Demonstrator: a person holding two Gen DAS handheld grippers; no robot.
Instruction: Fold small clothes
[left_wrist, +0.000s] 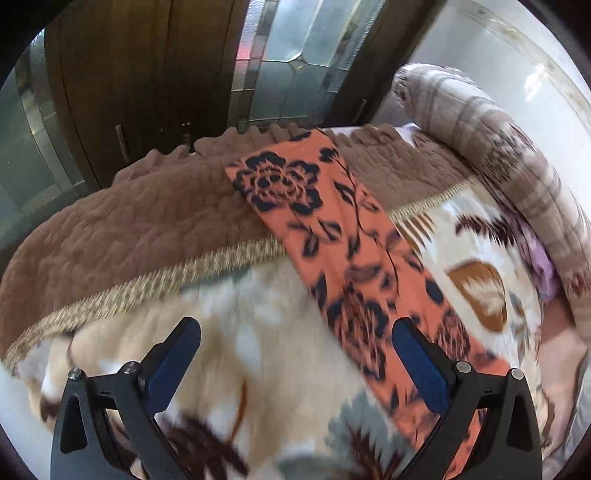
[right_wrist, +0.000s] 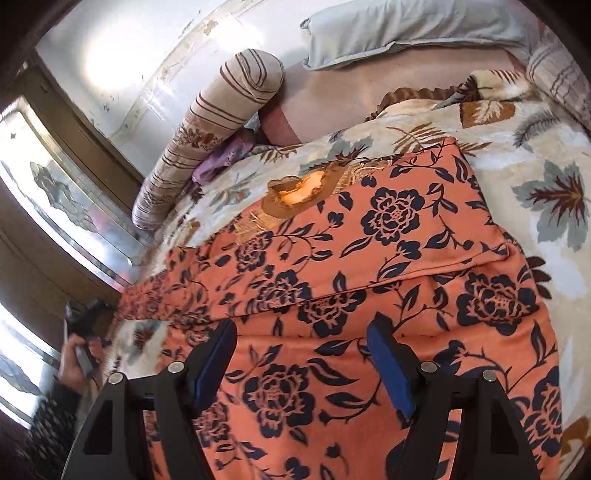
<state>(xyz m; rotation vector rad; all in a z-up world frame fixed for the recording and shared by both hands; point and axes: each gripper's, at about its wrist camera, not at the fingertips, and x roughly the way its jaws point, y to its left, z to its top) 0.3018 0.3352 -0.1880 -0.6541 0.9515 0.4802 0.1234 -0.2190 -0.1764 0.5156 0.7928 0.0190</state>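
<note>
Orange floral garment (right_wrist: 369, 258) lies spread on a leaf-print blanket (right_wrist: 546, 158) across the bed, part of it doubled over along a crease that runs just beyond the right gripper (right_wrist: 301, 332). That gripper's blue-padded fingers (right_wrist: 388, 365) stand wide apart above the cloth, holding nothing between them. In the left wrist view, the left gripper (left_wrist: 295, 332) is likewise spread open and empty; its right finger (left_wrist: 417, 365) hangs over the near end of a long strip of the garment (left_wrist: 332, 236), its left finger over bare blanket (left_wrist: 236, 332). The strip runs away from the gripper to the far side, crossing a fringed border onto a brown quilted cover (left_wrist: 118, 221). Farther out in the right wrist view, an embroidered neckline (right_wrist: 299, 188) shows at the garment's far edge. A striped bolster (right_wrist: 207, 136) lies at the left with a bit of purple cloth (right_wrist: 218, 162) beside it, and a grey pillow (right_wrist: 388, 33) rests at the far end. A hand (right_wrist: 79, 365) gripping a dark handle appears at the near left edge.
</note>
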